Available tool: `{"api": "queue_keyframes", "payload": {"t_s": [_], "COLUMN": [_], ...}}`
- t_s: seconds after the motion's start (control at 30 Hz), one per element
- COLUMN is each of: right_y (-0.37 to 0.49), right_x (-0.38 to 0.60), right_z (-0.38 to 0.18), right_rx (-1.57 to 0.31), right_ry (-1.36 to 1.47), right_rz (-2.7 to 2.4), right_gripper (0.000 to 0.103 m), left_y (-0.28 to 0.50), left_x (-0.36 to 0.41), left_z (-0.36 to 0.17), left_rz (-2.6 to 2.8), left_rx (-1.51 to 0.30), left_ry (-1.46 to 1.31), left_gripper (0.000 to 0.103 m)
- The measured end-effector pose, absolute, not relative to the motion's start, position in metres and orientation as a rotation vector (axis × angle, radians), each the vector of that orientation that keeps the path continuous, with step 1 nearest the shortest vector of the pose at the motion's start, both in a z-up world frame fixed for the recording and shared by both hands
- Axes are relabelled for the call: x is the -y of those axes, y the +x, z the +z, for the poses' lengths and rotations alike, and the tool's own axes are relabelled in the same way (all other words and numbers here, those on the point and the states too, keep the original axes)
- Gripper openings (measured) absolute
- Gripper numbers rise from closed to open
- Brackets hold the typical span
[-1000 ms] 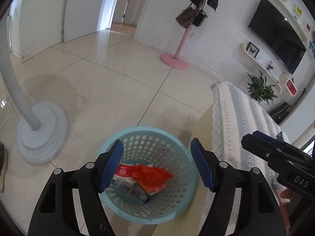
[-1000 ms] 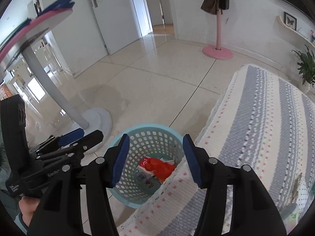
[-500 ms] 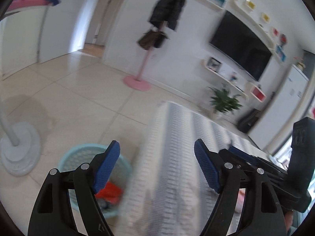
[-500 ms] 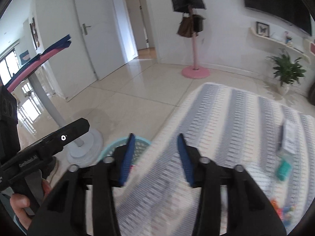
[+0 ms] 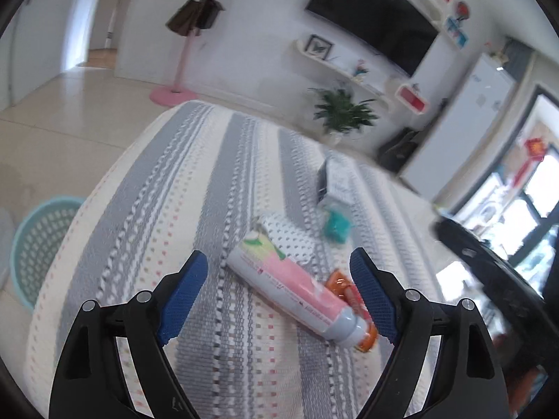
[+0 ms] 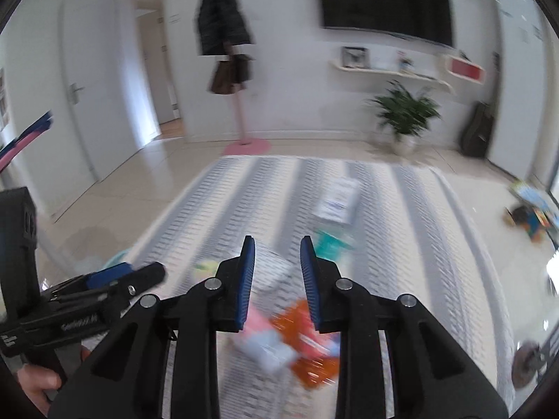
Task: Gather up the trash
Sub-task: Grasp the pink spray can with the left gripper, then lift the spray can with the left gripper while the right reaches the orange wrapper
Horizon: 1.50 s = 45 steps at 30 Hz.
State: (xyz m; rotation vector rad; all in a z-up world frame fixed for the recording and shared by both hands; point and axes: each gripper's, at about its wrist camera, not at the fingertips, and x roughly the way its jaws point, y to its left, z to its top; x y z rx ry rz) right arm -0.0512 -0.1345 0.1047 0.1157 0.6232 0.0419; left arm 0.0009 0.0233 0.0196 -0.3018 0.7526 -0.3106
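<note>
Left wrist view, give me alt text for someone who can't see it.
The left gripper, its jaws opening and empty, hovers over a pink tube lying on a striped cloth, beside an orange wrapper; a teal basket stands at left.

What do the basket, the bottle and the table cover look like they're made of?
Basket: likely rigid plastic, teal, its wall pierced with regular holes.
Bottle: probably plastic, smooth, with a glossy pink and white printed label.
Cover: woven or knitted cloth, matte, with raised textured grey and cream stripes.
</note>
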Motion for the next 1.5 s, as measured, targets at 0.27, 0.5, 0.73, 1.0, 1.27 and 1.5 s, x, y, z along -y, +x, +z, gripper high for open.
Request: {"api": "queue_keyframes", "payload": {"t_s": [0.27,0.5,0.73,1.0,1.27,1.5], "right_y": [-0.073,-0.074,-0.070,-0.065,-0.066,-0.066], "right_x": [0.204,0.215,0.217,0.218,0.213,0.200], "right_z": [0.051,0.028,0.011,0.002,0.001,0.002], "right_rx": [-0.696,-0.725,-0.770,-0.794,-0.805,-0.830], "right_ry": [0.245,0.211,0.222,0.238,0.238,0.225], "right_rz": [-0.072,-0.113,-0.100,-0.075,-0.053,-0.008], "right_gripper": [0.024,0.024,0.024,0.024,0.024,0.024], "left_y": [0.010,0.018,0.035,0.066,0.077,0.056], "left_x": [0.014,0.031,0.043,0.041,0.038,0.050], "left_z": [-0.020,-0.041,-0.059,-0.067,-0.059,-0.054], "left_rz": [-0.259,-0.210,-0.186,-0.210,-0.413,-0.485], "left_rx": [-0.816,-0.864,-0.932,-1.016,-1.097,-1.070], "left_ry": [-0.303,-0.327,-0.372,-0.328,-0.055,0.180], "left_gripper": [0.083,0.083,0.084,0.065,0.058,0.077]}}
